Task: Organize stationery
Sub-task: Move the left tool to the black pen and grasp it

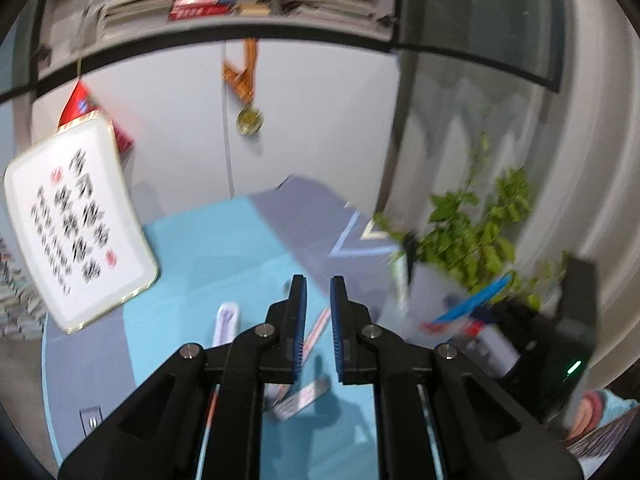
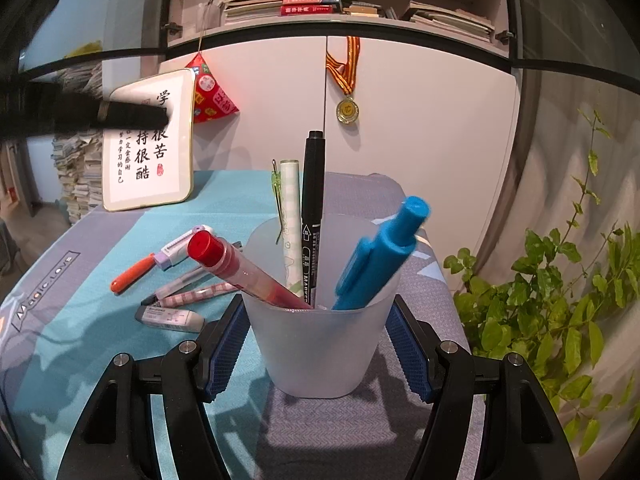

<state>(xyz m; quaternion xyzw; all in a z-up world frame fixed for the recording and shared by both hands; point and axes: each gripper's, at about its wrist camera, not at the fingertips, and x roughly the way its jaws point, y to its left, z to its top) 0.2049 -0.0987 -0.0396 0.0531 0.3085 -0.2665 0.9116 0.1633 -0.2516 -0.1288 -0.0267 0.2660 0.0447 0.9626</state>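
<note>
Standing upright on the cloth-covered table (image 2: 344,432), the frosted translucent cup (image 2: 320,344) tapers toward its base and opens upward. The right gripper (image 2: 318,346) pinches the cup, one blue pad against each side wall. Inside the cup are four items:
- a red pen (image 2: 240,268), leaning left, cap end up;
- a pale patterned pen (image 2: 291,216), near vertical;
- a black marker (image 2: 312,208), near vertical, cap up;
- a blue pen (image 2: 384,252), leaning right.

Left of the cup, loose stationery lies flat on the table: an orange pen (image 2: 132,276), a lilac correction tape (image 2: 184,246), a clear pen (image 2: 184,284), a checked pen (image 2: 200,294) and an eraser (image 2: 170,317).

The left gripper (image 1: 318,292) is empty, fingers drawn nearly together over the table, with blurred pens below.
</note>
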